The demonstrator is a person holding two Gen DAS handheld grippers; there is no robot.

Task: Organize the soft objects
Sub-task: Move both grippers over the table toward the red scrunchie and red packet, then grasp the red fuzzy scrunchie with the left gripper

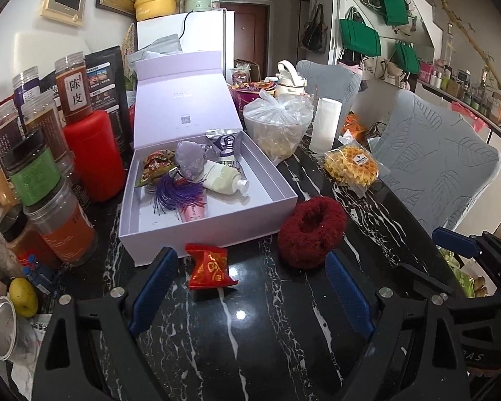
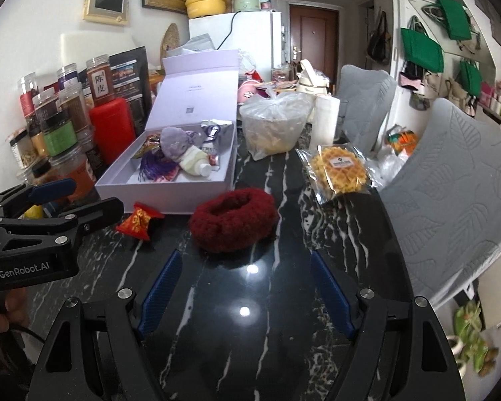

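At the far left we see a crowd of clear plastic jars (image 1: 55, 220) with ribbed lids and a smooth red canister (image 1: 93, 153) standing on the table (image 1: 250, 334), a glossy black slab veined in white. Just beside them sits an open white cardboard box (image 1: 213, 224), its hinged lid leaning back; inside lie a purple tassel (image 1: 177, 193), a lilac fabric pouch (image 1: 192, 160), a pale squeeze tube (image 1: 225, 182) and crinkled foil packets.

In front of the box, touching its near wall, stands a small red packet (image 1: 212, 267) printed with gold swirls, pinched at both ends. Our left gripper (image 1: 250, 287) hovers over the table just short of it, blue ribbed pads spread wide and holding nothing.

To the right of the packet rests the dark red scrunchie (image 2: 233, 219), a thick fuzzy ring of plush with a sunken centre, lying flat near the box's corner. Our right gripper (image 2: 247, 297) sits low before it, fingers wide apart and empty.

Further right a round golden waffle (image 2: 339, 172) lies in a clear wrapper, behind it a bowl in a knotted plastic bag (image 2: 274, 123). Grey chairs (image 2: 451, 180) with an embossed leaf pattern flank the table, and green bags (image 2: 421, 51) hang on the white wall.
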